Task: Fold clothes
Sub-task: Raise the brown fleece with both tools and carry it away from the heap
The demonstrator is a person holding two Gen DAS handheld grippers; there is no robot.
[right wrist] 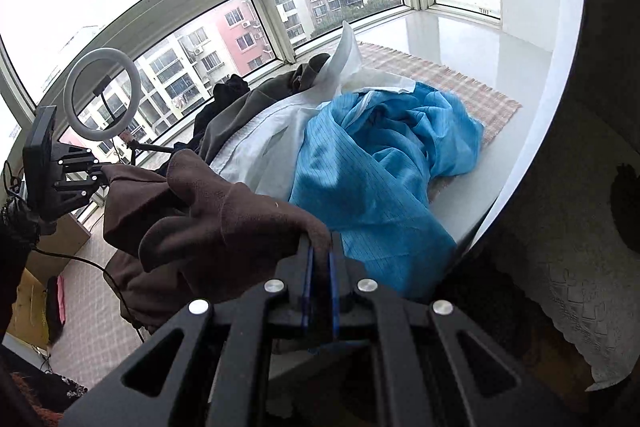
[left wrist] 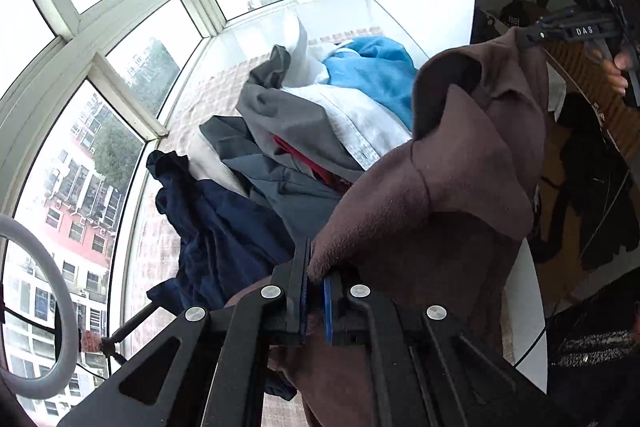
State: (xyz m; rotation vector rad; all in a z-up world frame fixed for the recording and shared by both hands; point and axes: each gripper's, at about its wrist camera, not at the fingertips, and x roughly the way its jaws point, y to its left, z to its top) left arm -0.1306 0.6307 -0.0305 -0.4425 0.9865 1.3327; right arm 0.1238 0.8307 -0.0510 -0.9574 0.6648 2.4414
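- Between the two grippers, a brown fleece garment (left wrist: 448, 195) is hanging, lifted off the sill, w/ the clothes pile (left wrist: 304, 131) sitting behind it on a checked mat (right wrist: 452, 79) by the bay window (left wrist: 120, 7).
- Left gripper (left wrist: 316, 287) is clamping one edge of the fleece: blue pads pressed together, cloth bunching out above them.
- Right gripper (right wrist: 320, 267) is pinching another edge the same way, jaws closed on fabric; in the left wrist view it's showing top right, w/ a hand (left wrist: 618, 71) on its handle.
- Step in hand, as I'm reading it: picking one item out of the pile & spreading it, i.e. the start of a fold. Nothing is looking folded yet.
- Next move is prob. calling for pulling the two grips apart so the cloth is hanging flat, then laying it on a bare part of the mat. Free room is looking tight, since the blue garment (right wrist: 384, 163), white garment (right wrist: 280, 131) & grey ones are taking up most of it.
- Hard to tell: which parts of the fleece are being held (shoulders, hem, sleeve?); it's crumpled & doubled over itself.
- Lower part of the fleece is dropping below both frames, so its length & shape aren't showing.
- Navy garment (left wrist: 208, 227) & dark ones are half buried; item count is unclear.
- Ring light (right wrist: 102, 93) is standing near the window, off to the side.
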